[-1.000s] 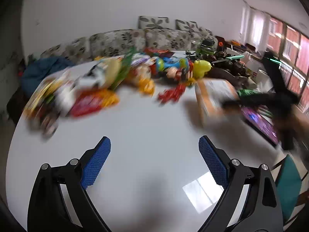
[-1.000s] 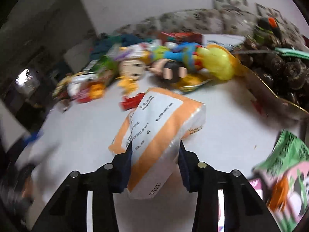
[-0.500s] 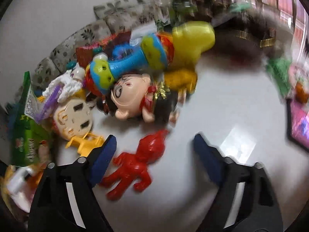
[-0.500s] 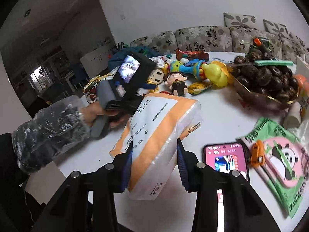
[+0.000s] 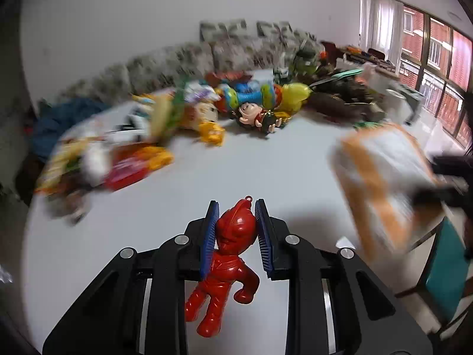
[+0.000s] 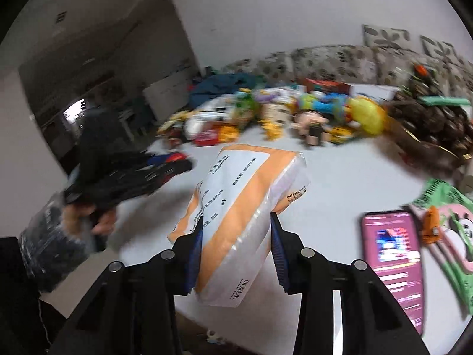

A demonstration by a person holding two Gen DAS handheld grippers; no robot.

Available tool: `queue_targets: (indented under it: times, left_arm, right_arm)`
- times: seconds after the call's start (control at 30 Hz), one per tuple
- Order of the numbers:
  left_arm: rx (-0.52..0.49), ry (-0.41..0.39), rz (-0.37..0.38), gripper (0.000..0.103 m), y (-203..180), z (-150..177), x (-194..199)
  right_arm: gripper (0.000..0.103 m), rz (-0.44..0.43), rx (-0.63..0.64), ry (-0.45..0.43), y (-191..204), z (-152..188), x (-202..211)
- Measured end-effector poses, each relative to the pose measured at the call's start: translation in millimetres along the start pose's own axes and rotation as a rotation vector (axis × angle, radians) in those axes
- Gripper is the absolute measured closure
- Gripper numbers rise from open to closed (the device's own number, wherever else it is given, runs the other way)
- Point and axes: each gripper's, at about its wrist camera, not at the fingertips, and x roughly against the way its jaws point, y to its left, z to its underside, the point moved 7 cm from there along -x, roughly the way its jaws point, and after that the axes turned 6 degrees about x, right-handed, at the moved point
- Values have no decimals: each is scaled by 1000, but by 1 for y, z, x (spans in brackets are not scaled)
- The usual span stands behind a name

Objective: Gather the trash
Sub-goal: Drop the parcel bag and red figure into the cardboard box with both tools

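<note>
The left tongs, having just been closing, are pinching the red figure above the near desk, while the right tongs are gripping the tissue pack clear for carrying.

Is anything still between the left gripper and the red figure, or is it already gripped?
Nothing is in the way: the left gripper, whose jaws have just been closing, has its blue pads pressed on the red figure, lifted clear of the white table.

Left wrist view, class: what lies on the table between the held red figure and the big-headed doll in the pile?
Only bare white table between red figure and doll.
</note>
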Motion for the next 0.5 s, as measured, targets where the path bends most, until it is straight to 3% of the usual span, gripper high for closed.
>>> queue_targets:
  times: [0.1, 0.27, 0.43, 0.5]
  left_arm:
    - [20, -27, -10, 78, -2, 37, 68]
    - [31, 4, -45, 78, -9, 101, 117]
    - [98, 178, -38, 78, -8, 194, 88]
    - [111, 263, -26, 77, -5, 229, 61]
  right_arm:
    - [63, -64, 43, -12, 42, 7, 15]
    - [63, -145, 110, 68, 112, 53, 30]
    - [63, -189, 64, 241, 138, 126, -1]
    - [62, -154, 68, 314, 137, 160, -29]
